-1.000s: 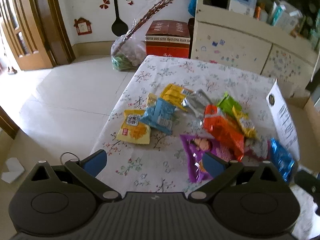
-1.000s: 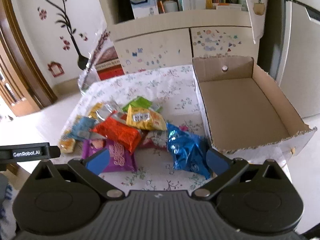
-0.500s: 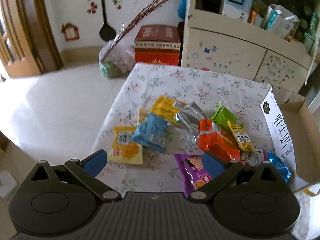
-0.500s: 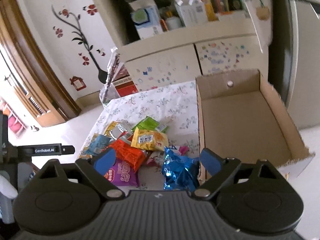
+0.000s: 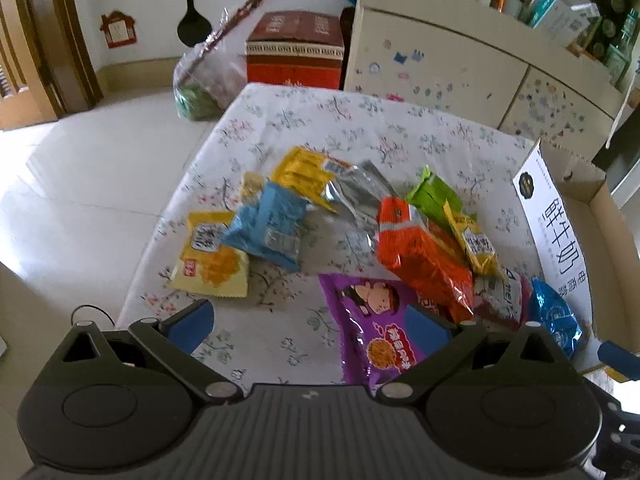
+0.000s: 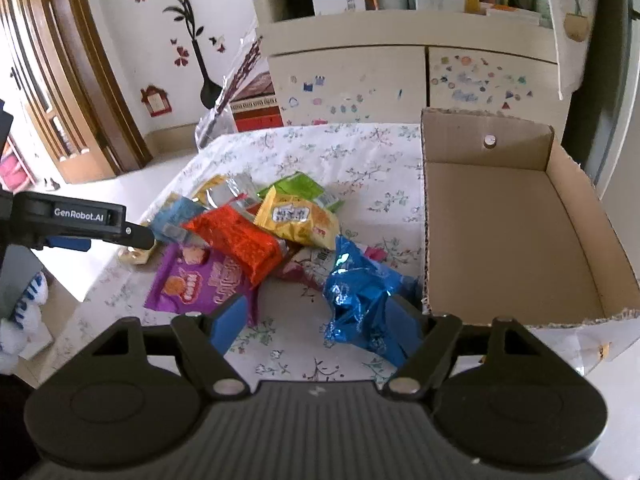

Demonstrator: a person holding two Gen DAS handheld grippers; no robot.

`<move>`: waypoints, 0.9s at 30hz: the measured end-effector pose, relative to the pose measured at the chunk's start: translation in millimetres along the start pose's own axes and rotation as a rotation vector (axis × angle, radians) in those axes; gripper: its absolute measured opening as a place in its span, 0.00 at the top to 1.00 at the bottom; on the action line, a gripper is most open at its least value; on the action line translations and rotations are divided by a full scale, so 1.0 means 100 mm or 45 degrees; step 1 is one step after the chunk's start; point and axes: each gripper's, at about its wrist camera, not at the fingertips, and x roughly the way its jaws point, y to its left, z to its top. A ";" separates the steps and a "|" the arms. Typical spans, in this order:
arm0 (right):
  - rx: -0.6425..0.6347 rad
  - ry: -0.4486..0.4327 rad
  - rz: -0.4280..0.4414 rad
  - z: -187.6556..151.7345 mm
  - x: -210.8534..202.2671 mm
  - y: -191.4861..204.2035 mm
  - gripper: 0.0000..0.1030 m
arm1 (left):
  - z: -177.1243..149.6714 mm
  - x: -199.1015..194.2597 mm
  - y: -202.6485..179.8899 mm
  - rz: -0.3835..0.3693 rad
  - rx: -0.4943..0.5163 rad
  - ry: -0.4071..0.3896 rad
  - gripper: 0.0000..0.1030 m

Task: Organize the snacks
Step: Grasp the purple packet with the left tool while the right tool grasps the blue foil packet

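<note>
Snacks lie heaped on the flowered counter (image 6: 352,160), and the right hand-held gripper (image 6: 324,314) hangs over the blue foil packet (image 6: 360,296) at the near edge of the heap. Its jaws have just been closing, yet they stand apart, with the packet between them and the pads not visibly pressing it. Just right of that packet sits the open cardboard box (image 6: 520,240), its floor bare. The left hand-held gripper (image 5: 312,326) is spread wide, nothing gripped, above the purple packet (image 5: 372,332). Beyond lie the orange packet (image 5: 420,256), a green one (image 5: 432,196), a silver one (image 5: 360,196), a light-blue one (image 5: 268,224) and yellow packets (image 5: 210,260).
</note>
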 end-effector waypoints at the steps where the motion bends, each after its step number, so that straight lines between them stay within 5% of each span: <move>1: -0.011 -0.003 -0.017 -0.01 0.03 0.01 0.26 | -0.01 0.03 -0.01 -0.006 0.001 0.009 0.00; 19: -0.281 -0.048 -0.256 -0.15 0.39 0.28 0.30 | -0.17 0.56 -0.28 -0.093 0.023 0.145 0.00; 27: -0.332 -0.072 -0.324 -0.18 0.42 0.31 0.49 | -0.19 0.62 -0.33 -0.129 -0.002 0.114 0.02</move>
